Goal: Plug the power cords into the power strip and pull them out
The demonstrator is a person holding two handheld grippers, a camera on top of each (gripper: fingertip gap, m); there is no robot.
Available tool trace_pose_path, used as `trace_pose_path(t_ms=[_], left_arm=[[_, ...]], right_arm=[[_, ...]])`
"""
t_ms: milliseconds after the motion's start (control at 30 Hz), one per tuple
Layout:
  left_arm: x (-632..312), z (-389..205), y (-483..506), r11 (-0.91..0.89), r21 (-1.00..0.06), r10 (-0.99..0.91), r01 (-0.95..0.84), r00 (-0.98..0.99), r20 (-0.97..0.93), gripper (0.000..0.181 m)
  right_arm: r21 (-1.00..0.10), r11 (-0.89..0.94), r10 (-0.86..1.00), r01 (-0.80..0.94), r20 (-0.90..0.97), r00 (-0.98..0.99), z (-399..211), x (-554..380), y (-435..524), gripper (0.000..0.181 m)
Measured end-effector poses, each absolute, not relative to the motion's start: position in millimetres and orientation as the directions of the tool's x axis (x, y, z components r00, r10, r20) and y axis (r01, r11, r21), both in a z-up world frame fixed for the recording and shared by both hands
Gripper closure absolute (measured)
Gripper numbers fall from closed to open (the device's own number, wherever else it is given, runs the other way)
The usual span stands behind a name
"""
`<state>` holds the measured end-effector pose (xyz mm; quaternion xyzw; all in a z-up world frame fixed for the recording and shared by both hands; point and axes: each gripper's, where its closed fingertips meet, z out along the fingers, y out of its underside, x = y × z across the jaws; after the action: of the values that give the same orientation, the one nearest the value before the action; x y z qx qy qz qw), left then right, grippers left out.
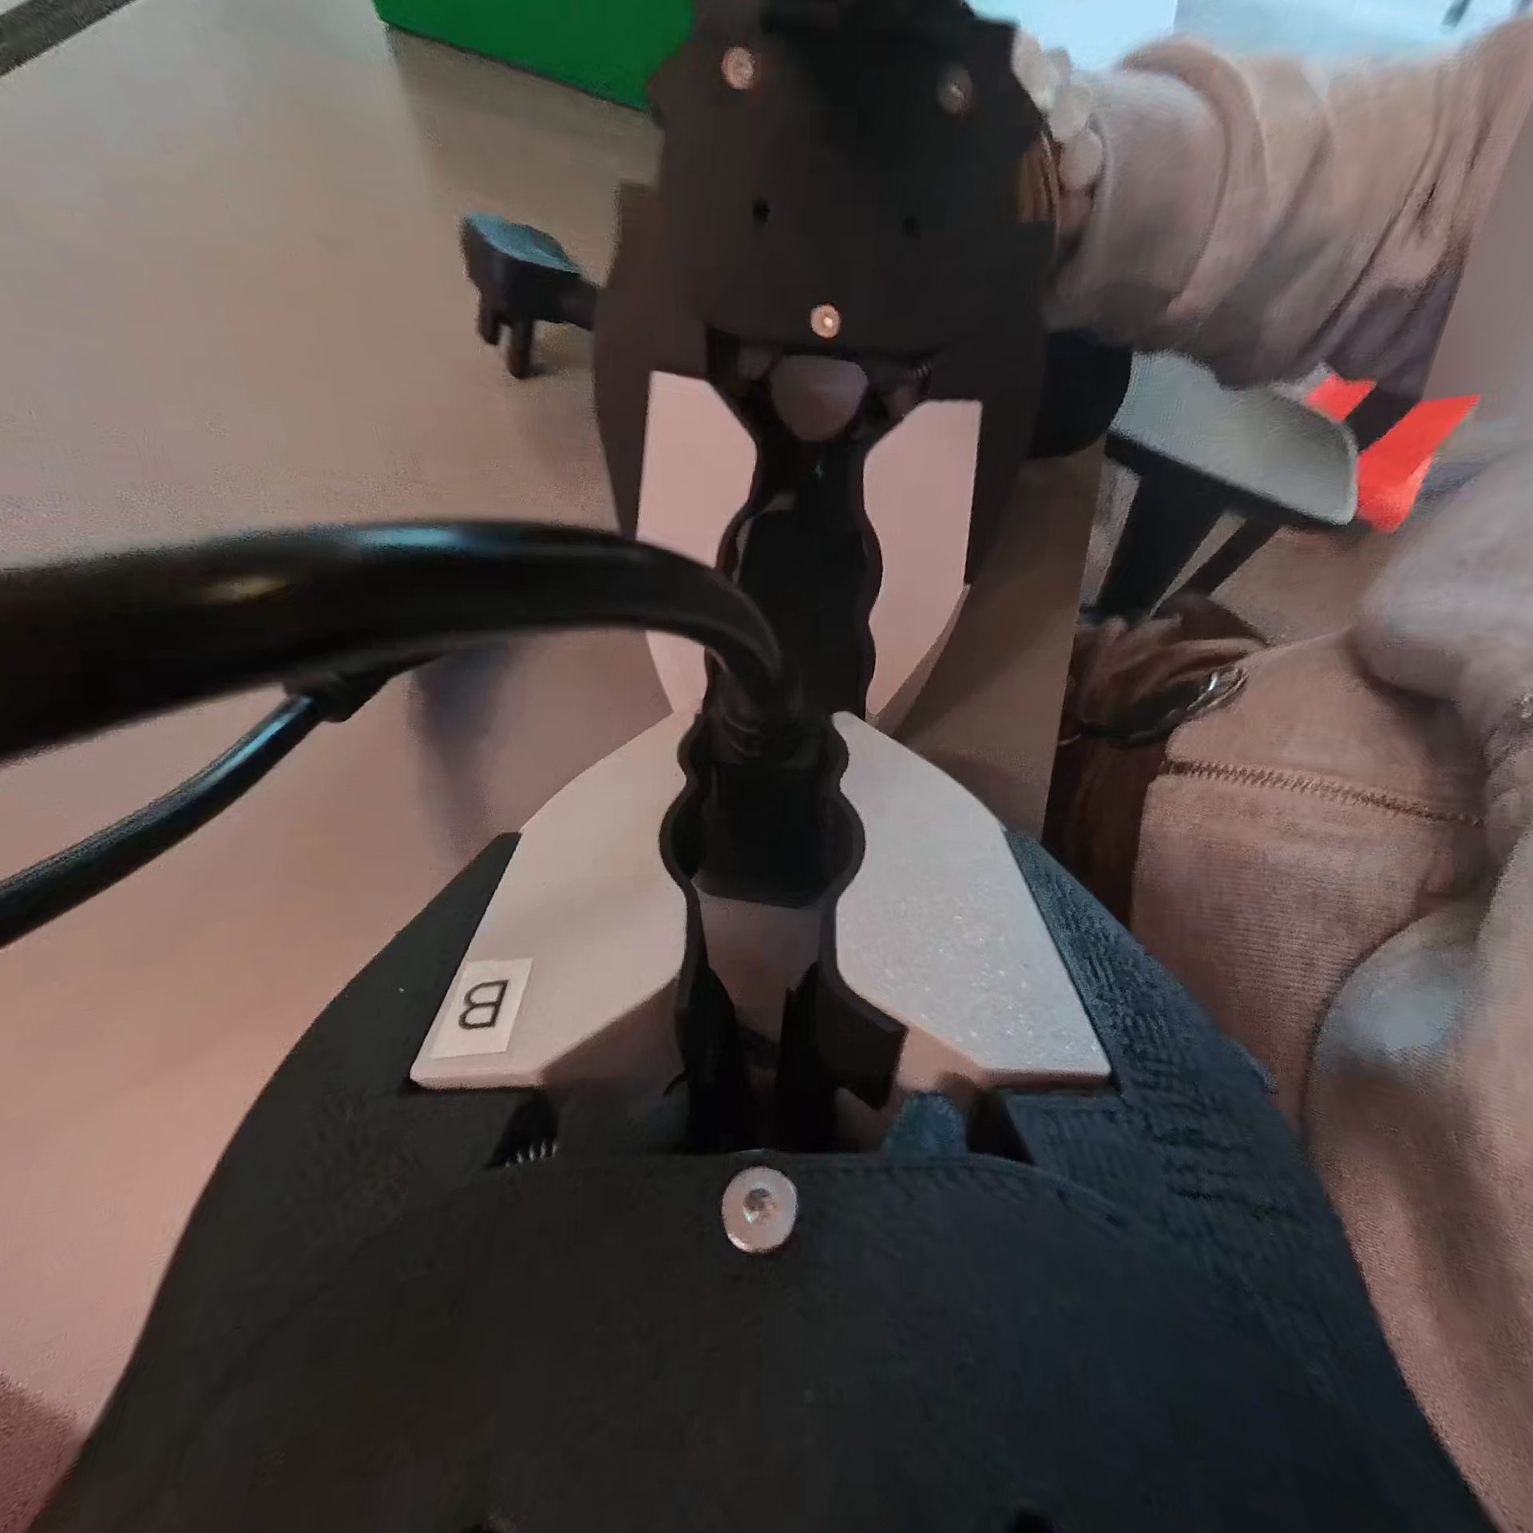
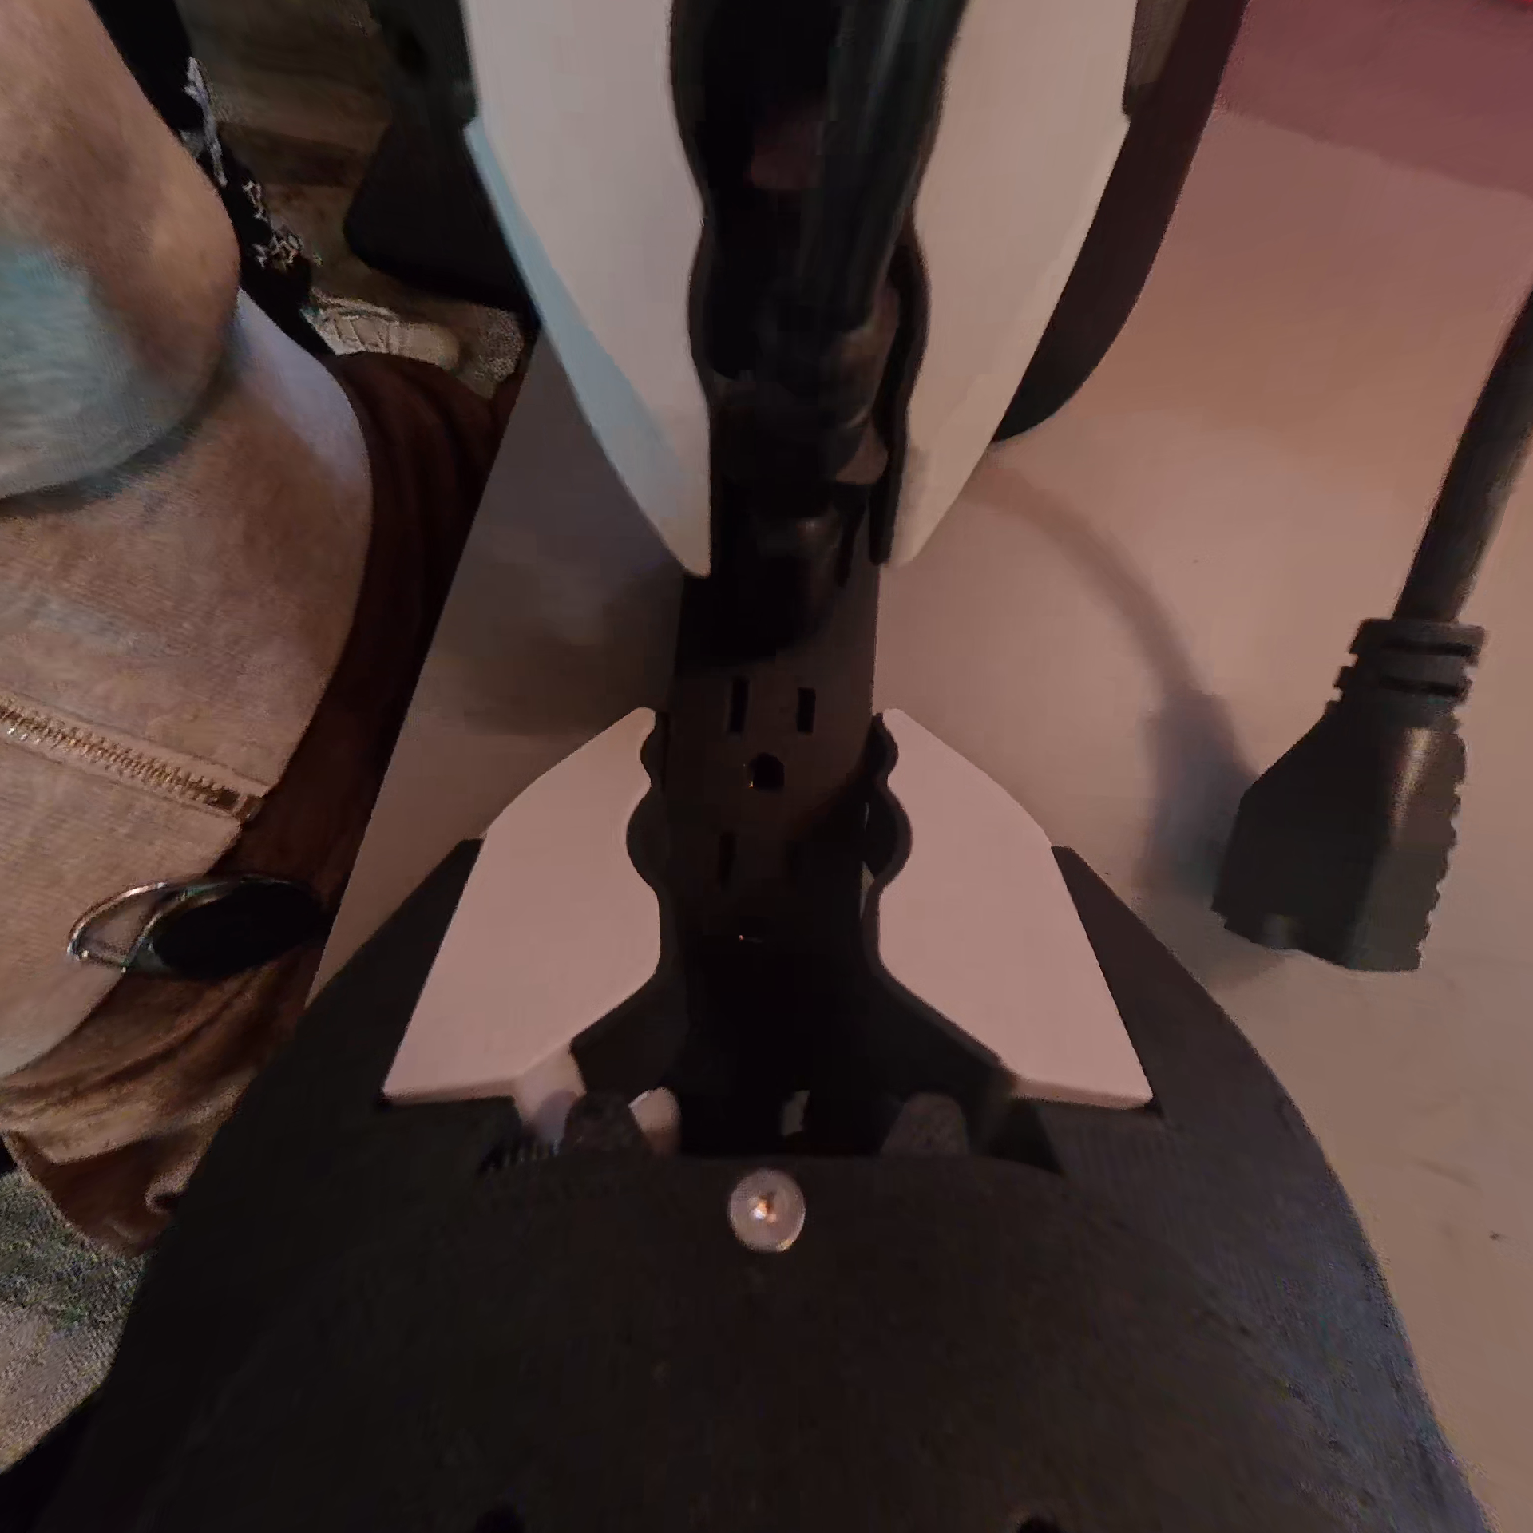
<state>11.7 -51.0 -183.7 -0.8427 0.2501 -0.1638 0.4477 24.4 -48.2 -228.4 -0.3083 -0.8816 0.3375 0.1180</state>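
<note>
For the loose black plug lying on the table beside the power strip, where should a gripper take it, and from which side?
Grip the loose plug across its wide moulded body, on the ribbed flanks just below the strain relief, not on the cord. It lies flat on the table with the cord running away, so coming from above, fingers straddling the body's width, looks safest. Both grippers are occupied now.

Glossy black cord [image 1: 348,581] — matt table [image 1: 207,274]
</note>
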Motion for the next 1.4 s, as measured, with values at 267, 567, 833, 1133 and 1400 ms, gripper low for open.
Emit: trace_pose_path(t_ms=[267, 567, 833, 1133, 1400], left_arm=[[26.2, -184.6, -54.2, -0.474, -0.830, -0.630, -0.295, 0.772, 0.086, 0.156], [4.4, -159.7, -55.1, -0.416, -0.909, -0.573, -0.023, 0.783, 0.242, 0.054], [-40.2, -108.8, -64.8, -0.237, -0.964, -0.504, 0.117, 0.834, 0.225, 0.057], [-77.3, -66.7, -79.4, -0.407, -0.762, -0.533, -0.504, 0.808, -0.250, 0.062], [-115.8, 69.9, 50.2, 0.127, -0.861, -0.138, -0.493, 0.851, -0.508, 0.054]], right_arm=[[-0.714, 0.575, 0.553, 0.400, -0.021, -0.833, -226.5, 30.0, -51.9, 0.135], [-0.983, 0.181, 0.775, 0.005, 0.140, -0.617, -123.1, 5.8, -2.4, 0.070], [-0.989, 0.139, 0.970, 0.047, 0.127, -0.208, -119.1, -8.1, 82.9, 0.053], [-0.978, 0.043, 0.997, 0.202, 0.055, 0.050, -149.3, -4.8, 139.0, 0.055], [-0.987, 0.014, 0.987, 0.163, 0.040, 0.157, -112.2, -34.9, 188.5, 0.043]])
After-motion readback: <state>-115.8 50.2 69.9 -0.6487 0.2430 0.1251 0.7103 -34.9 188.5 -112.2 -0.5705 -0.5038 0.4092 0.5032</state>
